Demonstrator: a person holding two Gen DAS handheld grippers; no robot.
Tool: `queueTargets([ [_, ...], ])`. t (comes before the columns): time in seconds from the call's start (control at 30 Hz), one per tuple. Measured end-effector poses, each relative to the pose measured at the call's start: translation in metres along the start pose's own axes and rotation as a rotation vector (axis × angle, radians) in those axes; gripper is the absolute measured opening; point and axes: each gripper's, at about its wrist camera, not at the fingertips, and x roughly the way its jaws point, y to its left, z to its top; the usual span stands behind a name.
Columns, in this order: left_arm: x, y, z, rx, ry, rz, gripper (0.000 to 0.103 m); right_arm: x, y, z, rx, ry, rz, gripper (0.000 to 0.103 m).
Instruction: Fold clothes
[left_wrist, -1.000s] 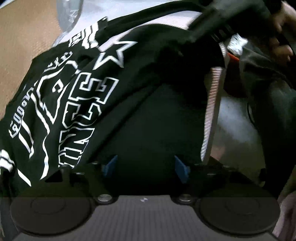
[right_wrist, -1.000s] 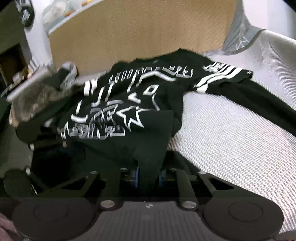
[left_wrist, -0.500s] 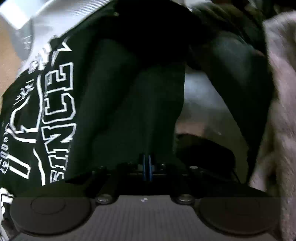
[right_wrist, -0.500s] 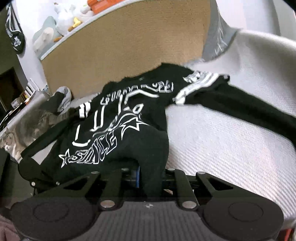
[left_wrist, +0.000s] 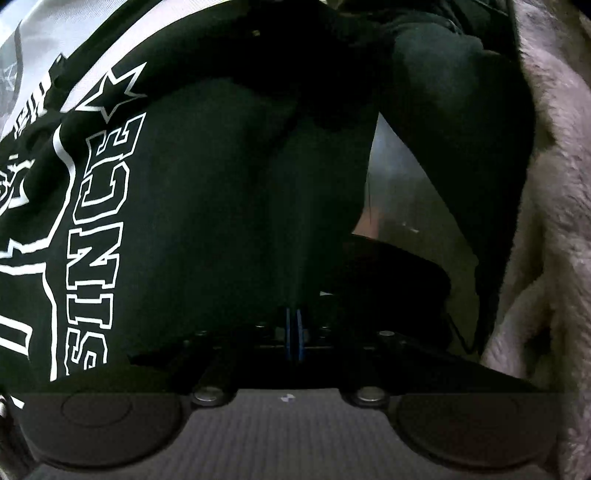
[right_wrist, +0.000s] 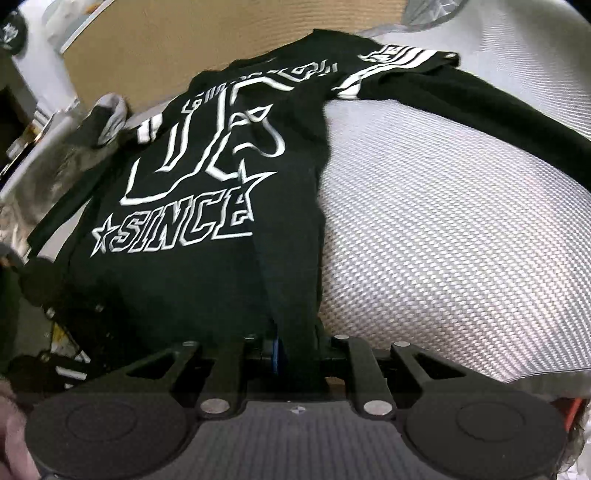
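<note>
Basically: both grippers pinching shirt hem

Black shirt (right_wrist: 207, 206) with white "SINCE" print lies spread on woven white bed cover (right_wrist: 443, 240). Right gripper (right_wrist: 295, 350) clamped on its hem fold. Left gripper (left_wrist: 294, 332) pinched together on black fabric at the hem's other side; fuzzy grey blanket (left_wrist: 554, 221) beside it

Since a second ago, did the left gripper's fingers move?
Yes. The left gripper has closed: its blue pads, apart before, now pinch the black shirt hem.
</note>
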Motion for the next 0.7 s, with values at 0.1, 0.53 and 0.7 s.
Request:
queueTargets([
  [0.1, -0.003, 0.002, -0.001, -0.033, -0.005, -0.038, 0.007, -0.003, 0.001, 0.002, -0.008, -0.01, -0.018, 0.019],
  [0.53, -0.063, 0.107, -0.012, -0.585, -0.363, 0.173, 0.058, -0.053, -0.021, 0.025, 0.067, -0.208, 0.078, 0.034],
  [0.7, -0.038, 0.15, -0.034, -0.876, -0.328, 0.404, 0.058, -0.043, -0.027, 0.037, 0.132, -0.244, 0.034, 0.035],
])
